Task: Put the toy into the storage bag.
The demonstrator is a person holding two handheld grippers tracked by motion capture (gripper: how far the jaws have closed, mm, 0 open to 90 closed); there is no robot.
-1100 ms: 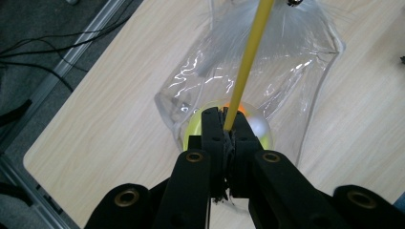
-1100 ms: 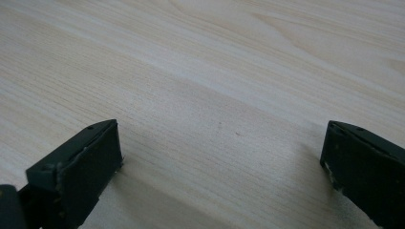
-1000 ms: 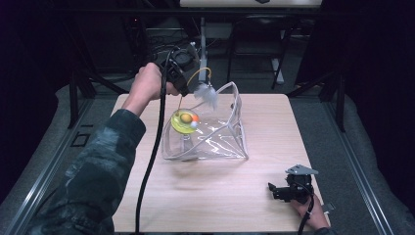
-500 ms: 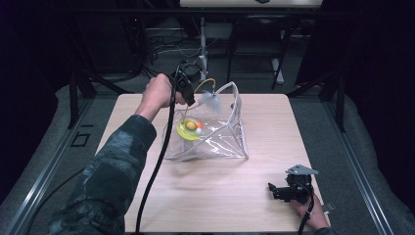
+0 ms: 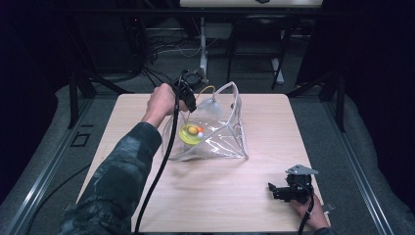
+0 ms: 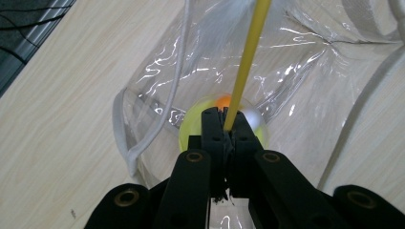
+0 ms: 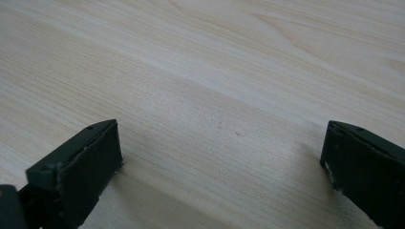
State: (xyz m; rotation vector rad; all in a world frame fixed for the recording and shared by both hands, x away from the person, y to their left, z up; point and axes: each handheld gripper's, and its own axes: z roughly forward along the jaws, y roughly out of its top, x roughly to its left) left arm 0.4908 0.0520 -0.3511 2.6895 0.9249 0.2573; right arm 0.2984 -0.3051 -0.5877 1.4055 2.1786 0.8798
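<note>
Placement step, by judgement: left gripper (image 6: 223, 125), jaws clamped on a thin yellow feather-tipped stick (image 6: 248, 57), hangs over a clear plastic bag (image 5: 215, 132) at table centre. Right gripper (image 5: 286, 191), jaws wide and empty, rests at five o'clock. Next move likely calls for lowering the stick inside.

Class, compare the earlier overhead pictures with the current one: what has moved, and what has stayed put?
The left gripper, shut on a thin yellow stick, has moved slightly toward the table's far edge, above the clear plastic bag. The yellow-green bowl of small balls inside the bag looks unmoved. The right gripper stays open, resting on the wooden table.
</note>
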